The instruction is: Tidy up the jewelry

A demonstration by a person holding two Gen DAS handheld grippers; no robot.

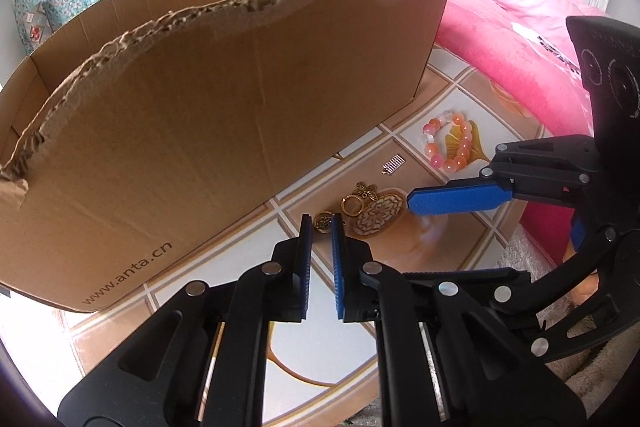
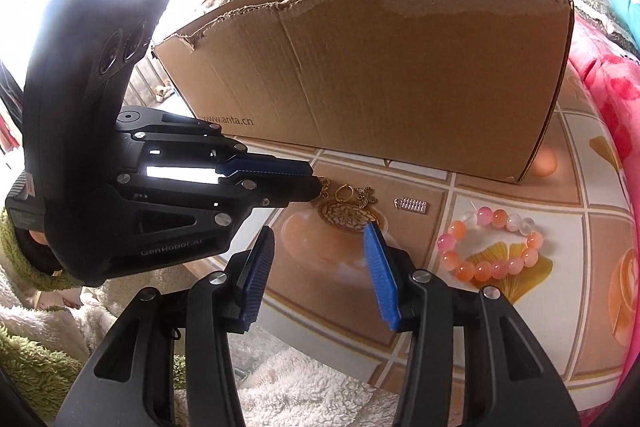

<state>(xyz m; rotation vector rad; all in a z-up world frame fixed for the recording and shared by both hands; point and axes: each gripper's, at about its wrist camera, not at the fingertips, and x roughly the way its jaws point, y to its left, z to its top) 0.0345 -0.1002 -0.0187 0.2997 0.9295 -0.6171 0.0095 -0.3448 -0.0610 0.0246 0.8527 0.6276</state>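
Cardboard fills most of the scene: a big brown box (image 1: pixel 224 107) with a ragged, torn top edge stands on the tile-patterned table (image 1: pixel 400 255), and the jewelry lies in a loose row just in front of its long side; nearest the left gripper (image 1: pixel 321 227) is a small brass charm (image 1: pixel 322 221), sitting right at the tips of the jaws, which are drawn close with only a narrow gap between the blue pads, though whether they actually pinch it I cannot tell; beside the charm lies a gold earring (image 1: pixel 370 213) with a butterfly, a ring and a round filigree disc; a little silver clasp (image 1: pixel 393 163) rests apart, closer to the box; further right is an orange and pink bead bracelet (image 2: pixel 494 247), curled in a loop on the table; the right gripper (image 2: pixel 320 255) hovers low over the filigree disc with its jaws spread wide, holding nothing; a pink quilt (image 1: pixel 520 39) bunches beyond the table's far edge.
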